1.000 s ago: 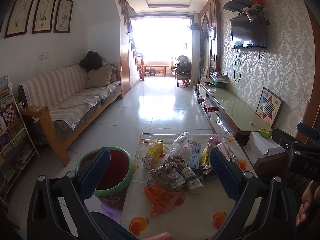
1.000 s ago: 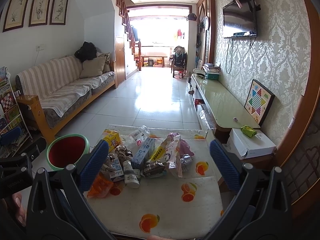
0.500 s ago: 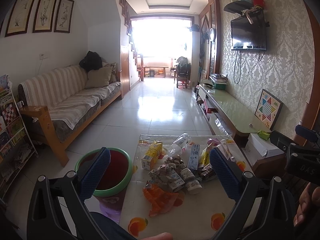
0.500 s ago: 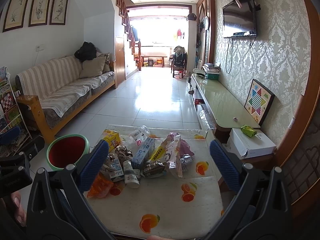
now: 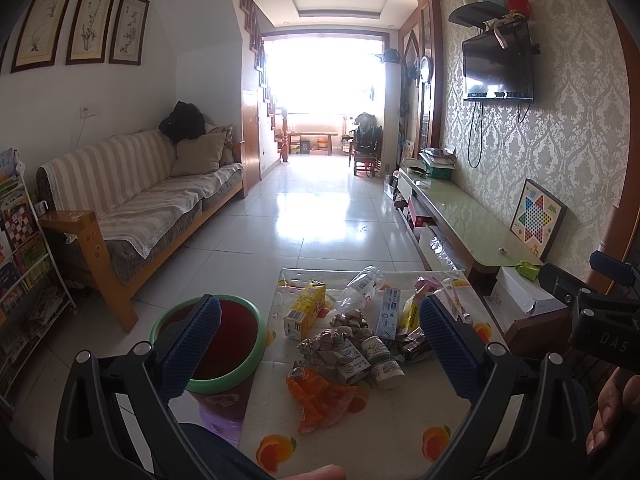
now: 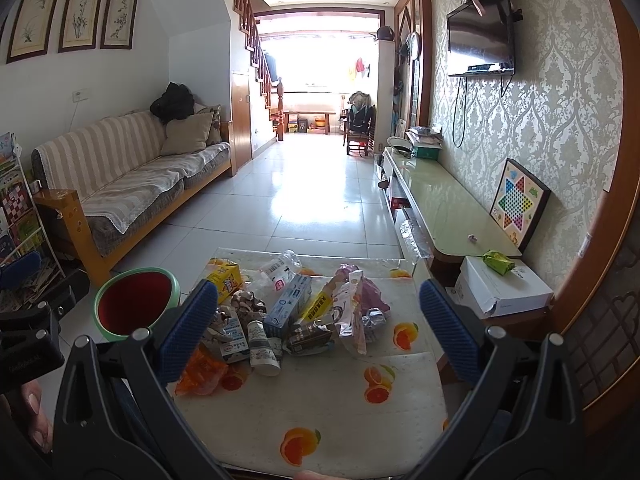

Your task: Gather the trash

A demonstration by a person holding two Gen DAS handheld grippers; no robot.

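Observation:
A pile of trash lies on a small table with an orange-print cloth [image 6: 320, 412]: a yellow carton [image 5: 304, 310], a clear plastic bottle [image 5: 360, 286], a blue box [image 6: 290, 310], a paper cup [image 6: 262, 344], crumpled paper [image 5: 326, 342], an orange wrapper [image 5: 324, 398] and snack bags [image 6: 356, 304]. A bin with a green rim and red inside [image 5: 224, 344] stands on the floor left of the table. My left gripper [image 5: 318, 354] is open and empty above the pile's near side. My right gripper [image 6: 318, 332] is open and empty above the pile.
A striped sofa with a wooden frame [image 5: 132, 216] runs along the left wall. A low TV cabinet with a glass top [image 6: 448, 208] runs along the right. A white box [image 6: 502, 290] sits right of the table. A book rack [image 5: 20, 272] stands far left.
Both views shift only slightly; the left gripper has drifted a little. Both grippers stay open and nothing in the pile has moved.

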